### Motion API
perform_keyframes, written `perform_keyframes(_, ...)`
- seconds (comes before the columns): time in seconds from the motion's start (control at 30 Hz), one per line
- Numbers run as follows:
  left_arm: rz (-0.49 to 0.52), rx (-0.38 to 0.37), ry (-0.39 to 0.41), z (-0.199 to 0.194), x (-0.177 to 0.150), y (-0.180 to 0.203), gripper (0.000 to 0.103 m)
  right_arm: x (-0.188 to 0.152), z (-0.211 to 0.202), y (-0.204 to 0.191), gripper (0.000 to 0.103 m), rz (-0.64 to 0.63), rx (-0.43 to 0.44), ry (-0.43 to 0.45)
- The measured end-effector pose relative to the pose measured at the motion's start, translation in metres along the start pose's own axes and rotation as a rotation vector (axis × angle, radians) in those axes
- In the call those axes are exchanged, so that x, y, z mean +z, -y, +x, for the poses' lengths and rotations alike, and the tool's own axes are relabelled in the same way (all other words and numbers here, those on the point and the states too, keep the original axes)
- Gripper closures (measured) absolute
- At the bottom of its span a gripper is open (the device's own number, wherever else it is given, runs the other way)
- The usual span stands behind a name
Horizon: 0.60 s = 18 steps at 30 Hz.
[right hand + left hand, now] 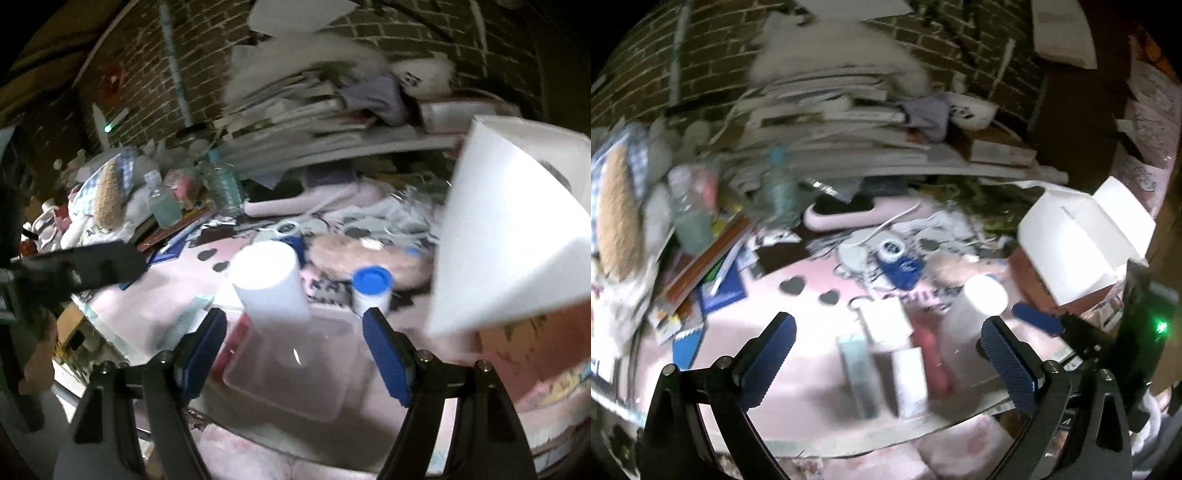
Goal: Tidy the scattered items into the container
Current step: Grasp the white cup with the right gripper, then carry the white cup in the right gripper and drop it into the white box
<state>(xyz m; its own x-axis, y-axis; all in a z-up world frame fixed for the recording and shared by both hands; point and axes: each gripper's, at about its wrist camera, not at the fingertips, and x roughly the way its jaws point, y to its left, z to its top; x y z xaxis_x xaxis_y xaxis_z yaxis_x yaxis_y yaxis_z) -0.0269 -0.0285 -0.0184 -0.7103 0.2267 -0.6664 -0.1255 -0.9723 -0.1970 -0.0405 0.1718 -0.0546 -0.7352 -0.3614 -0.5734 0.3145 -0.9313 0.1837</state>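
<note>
Basically the clear container [295,373] sits dead ahead of the right gripper [295,350], jaws spread w/ nothing held, while the left gripper [886,358], also agape & empty, hangs nearer the teal strip [858,373], lying lengthwise away from it.

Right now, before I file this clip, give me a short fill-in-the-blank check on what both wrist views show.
1. The left tool and the right tool are both ____, with nothing between their fingers.
2. The white cylinder stands inside the clear ____.
3. The small white jar beside it has a ____ lid.
4. The wall behind the clutter is made of ____.

Missing words: open; container; blue; brick
</note>
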Motion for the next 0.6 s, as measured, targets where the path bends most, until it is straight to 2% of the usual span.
perform_keyframes(0.13, -0.045, -0.016, -0.005, 0.000, -0.009, -0.013, 0.003, 0.009, 0.015, -0.012, 0.030, -0.039, -0.020, 0.005)
perform_keyframes(0.27, -0.089, -0.018, 0.006, 0.001, -0.015, -0.025, 0.003, 0.015, 0.030, -0.018, 0.060, -0.062, -0.022, -0.013)
perform_keyframes(0.3, -0.097, -0.021, 0.006, 0.001, -0.016, -0.027, 0.003, 0.014, 0.033, -0.018, 0.063, -0.060, -0.019, -0.025)
perform_keyframes(0.47, -0.116, -0.020, 0.005, 0.002, -0.019, -0.034, 0.003, 0.013, 0.035, -0.022, 0.064, -0.069, -0.020, -0.016)
perform_keyframes(0.6, -0.126, -0.011, -0.007, 0.006, -0.021, -0.037, 0.003, 0.015, 0.024, -0.030, 0.065, -0.111, -0.054, 0.028)
